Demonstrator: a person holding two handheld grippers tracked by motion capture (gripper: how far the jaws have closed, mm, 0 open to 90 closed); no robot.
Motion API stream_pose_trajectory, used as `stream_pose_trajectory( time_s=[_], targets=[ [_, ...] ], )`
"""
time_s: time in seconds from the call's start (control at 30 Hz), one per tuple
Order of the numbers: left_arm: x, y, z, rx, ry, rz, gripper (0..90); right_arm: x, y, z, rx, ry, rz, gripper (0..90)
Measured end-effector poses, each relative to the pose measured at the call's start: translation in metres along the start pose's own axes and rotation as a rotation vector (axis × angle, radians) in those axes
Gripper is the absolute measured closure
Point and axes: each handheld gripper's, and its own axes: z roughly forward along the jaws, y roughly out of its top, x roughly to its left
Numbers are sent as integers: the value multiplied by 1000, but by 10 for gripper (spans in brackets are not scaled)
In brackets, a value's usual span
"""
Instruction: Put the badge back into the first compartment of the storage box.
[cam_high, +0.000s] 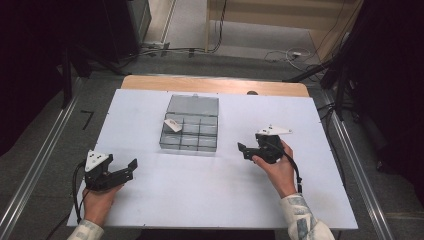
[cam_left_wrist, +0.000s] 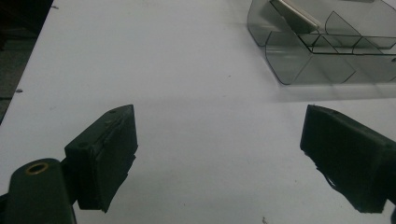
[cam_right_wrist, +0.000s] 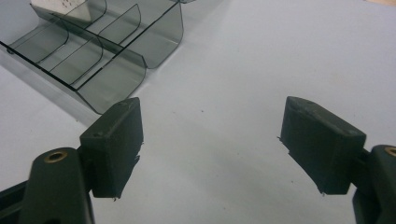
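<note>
Left gripper (cam_high: 131, 166) near the tabletop's (cam_high: 210, 200) front-left corner, jaws wide, empty, parked. Right gripper (cam_high: 243, 150) toward the right edge, jaws apart, empty, aimed at the compartment box (cam_high: 191, 126) mid-table toward the back edge; white piece (cam_high: 173, 125) lies in a left compartment.

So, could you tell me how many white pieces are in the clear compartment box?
1: a white piece lies tilted in a far-left compartment of the compartment box; smaller ones may be hidden by the tinted walls.
</note>
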Motion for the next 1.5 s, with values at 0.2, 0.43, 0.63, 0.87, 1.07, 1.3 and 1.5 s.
stream_pose_trajectory(
  time_s=[0.2,0.43,0.63,0.87,1.07,1.3,1.5],
  targets=[
    [0,0,0,-1,0,0,112,-5,-4,-6,-3,-12,-1,195],
    [0,0,0,-3,-1,-2,112,-9,-9,-13,-11,-20,1,194],
    [0,0,-1,-3,-3,1,112,-14,-13,-18,-9,-32,9,195],
    [0,0,-1,-4,-4,-1,112,-19,-18,-26,-15,-34,22,195],
    [0,1,-2,-5,-9,1,112,-23,-24,-30,-15,-41,28,194],
    [-1,1,-2,-7,-12,-3,112,-28,-31,-36,-15,-51,43,189],
    [-1,1,-2,-6,-12,-1,112,-31,-36,-41,-10,-62,46,182]
  ],
)
